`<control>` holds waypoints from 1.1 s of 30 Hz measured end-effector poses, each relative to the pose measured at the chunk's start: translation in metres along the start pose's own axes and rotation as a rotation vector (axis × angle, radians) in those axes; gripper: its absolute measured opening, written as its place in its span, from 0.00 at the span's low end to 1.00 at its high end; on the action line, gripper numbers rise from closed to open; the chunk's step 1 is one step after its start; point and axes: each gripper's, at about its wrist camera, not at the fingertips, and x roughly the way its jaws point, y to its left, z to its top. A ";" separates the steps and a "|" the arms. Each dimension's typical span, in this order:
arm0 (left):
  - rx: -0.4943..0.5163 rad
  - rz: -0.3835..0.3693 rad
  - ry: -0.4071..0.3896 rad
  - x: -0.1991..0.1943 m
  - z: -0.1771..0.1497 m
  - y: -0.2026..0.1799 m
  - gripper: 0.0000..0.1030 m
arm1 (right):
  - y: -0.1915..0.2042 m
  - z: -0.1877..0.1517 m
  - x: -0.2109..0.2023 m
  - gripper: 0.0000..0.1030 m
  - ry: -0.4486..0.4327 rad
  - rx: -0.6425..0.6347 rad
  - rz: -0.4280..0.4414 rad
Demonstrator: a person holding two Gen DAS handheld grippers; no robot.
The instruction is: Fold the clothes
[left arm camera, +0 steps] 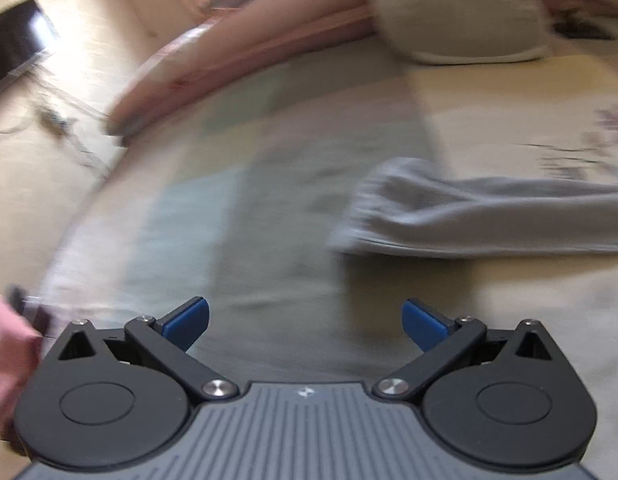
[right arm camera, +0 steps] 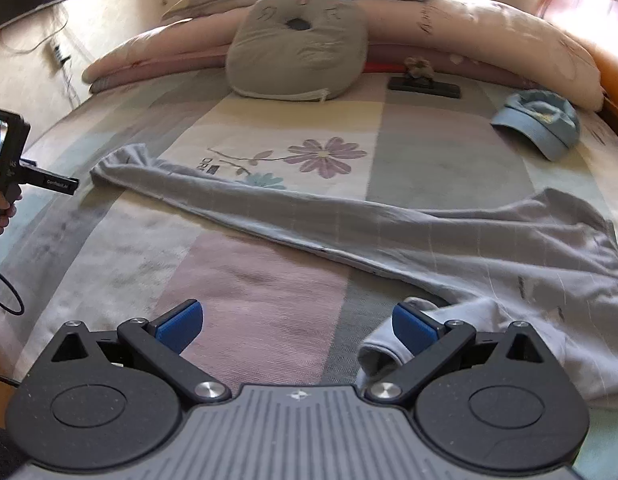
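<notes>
A grey long-sleeved garment (right arm camera: pixel 449 240) lies on the bed, one sleeve stretched to the far left, its cuff (right arm camera: pixel 117 164) at the end. My right gripper (right arm camera: pixel 297 326) is open and empty just above the bedspread; its right finger (right arm camera: pixel 413 326) is beside the near sleeve's pale cuff (right arm camera: pixel 383 350). My left gripper (left arm camera: pixel 305 322) is open and empty above the bedspread, with the far sleeve's cuff (left arm camera: pixel 389 208) ahead to its right. The left wrist view is motion-blurred. The left gripper also shows at the right wrist view's left edge (right arm camera: pixel 49 184).
A grey animal-face cushion (right arm camera: pixel 297 48) and pink pillows (right arm camera: pixel 489 36) lie at the bed's head. A blue cap (right arm camera: pixel 541 124) sits far right, a dark flat object (right arm camera: pixel 425 87) near the cushion. A TV (left arm camera: pixel 13 40) and cables (left arm camera: pixel 57 120) are left of the bed.
</notes>
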 end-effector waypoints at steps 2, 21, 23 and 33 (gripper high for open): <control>0.017 -0.099 -0.009 -0.011 -0.002 -0.020 0.99 | 0.004 0.002 0.001 1.00 0.003 -0.025 -0.003; 0.078 -0.591 -0.038 -0.083 0.015 -0.234 0.99 | -0.157 0.006 0.025 1.00 0.015 -0.111 -0.227; 0.055 -0.587 -0.009 -0.081 0.014 -0.242 0.99 | -0.174 -0.002 0.042 1.00 0.061 -0.087 -0.188; 0.004 -0.539 0.036 -0.070 -0.011 -0.251 0.99 | -0.200 -0.035 0.057 1.00 0.075 -0.082 -0.081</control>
